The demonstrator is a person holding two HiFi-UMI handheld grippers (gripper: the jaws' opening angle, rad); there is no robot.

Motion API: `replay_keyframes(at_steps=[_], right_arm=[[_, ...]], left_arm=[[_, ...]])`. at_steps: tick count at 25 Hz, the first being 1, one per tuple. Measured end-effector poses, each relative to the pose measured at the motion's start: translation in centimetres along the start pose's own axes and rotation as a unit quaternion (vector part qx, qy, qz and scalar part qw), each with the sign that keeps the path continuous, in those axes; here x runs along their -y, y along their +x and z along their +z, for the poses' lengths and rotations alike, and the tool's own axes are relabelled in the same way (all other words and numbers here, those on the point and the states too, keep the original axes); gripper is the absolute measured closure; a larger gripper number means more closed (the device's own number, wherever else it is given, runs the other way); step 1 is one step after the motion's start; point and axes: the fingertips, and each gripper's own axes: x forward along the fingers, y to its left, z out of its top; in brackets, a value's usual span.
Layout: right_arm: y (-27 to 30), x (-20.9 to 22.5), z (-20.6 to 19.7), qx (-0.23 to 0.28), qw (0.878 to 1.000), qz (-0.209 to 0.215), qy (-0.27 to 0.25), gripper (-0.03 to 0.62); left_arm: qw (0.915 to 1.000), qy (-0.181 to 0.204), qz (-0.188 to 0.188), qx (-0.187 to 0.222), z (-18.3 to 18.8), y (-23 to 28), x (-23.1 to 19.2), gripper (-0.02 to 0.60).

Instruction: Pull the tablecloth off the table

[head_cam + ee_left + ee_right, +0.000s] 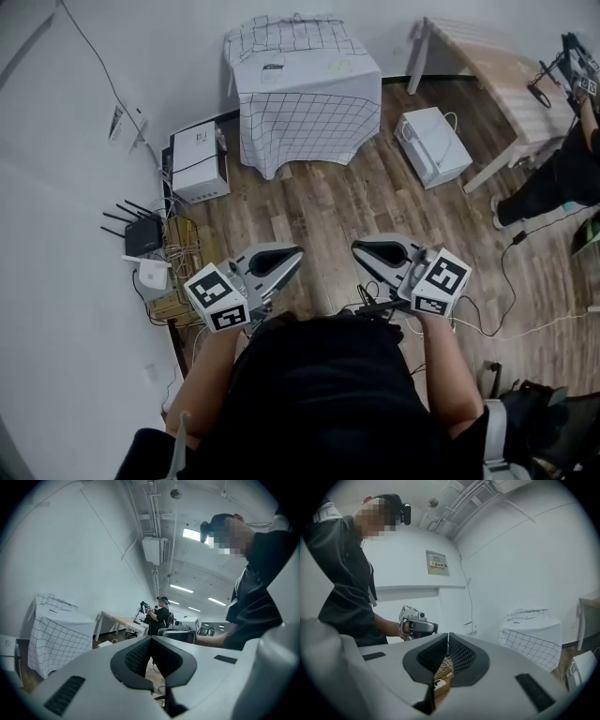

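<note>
A small table against the far wall is draped in a white tablecloth (305,94) with a black grid; the cloth hangs down its front and sides. The same tablecloth (58,634) appears at the left of the left gripper view, and the tablecloth (532,637) shows at the right of the right gripper view. My left gripper (298,253) and right gripper (356,247) are held close to my body, well short of the table, tips pointing toward each other. Both are shut with nothing between the jaws.
A white box (199,159) stands left of the table and a white device (433,145) lies on the wood floor to its right. A router (141,232), cables and a cardboard box (178,248) sit by the left wall. A wooden table (497,75) and another person (562,169) are at the right.
</note>
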Motion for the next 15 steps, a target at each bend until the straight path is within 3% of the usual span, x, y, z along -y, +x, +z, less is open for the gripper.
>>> replay_keyframes(at_steps=[5,10,15], right_arm=[[-2.6,0.7,0.2,0.018,0.999,0.025,0.023,0.573],[-5.6,1.3,1.6,0.076,0.995,0.06,0.031,0.572],[-8.1,4.1,1.5,0.13,0.989,0.044,0.061,0.572]], left_arm=[[1.0,0.002,-0.001,0.001,0.1,2.1,0.8,0.572],[0.9993,-0.006,0.037,-0.003,-0.3,4.3,0.7,0.572],[0.9983,-0.013,0.052,-0.023,-1.6,6.6,1.0,0.572]])
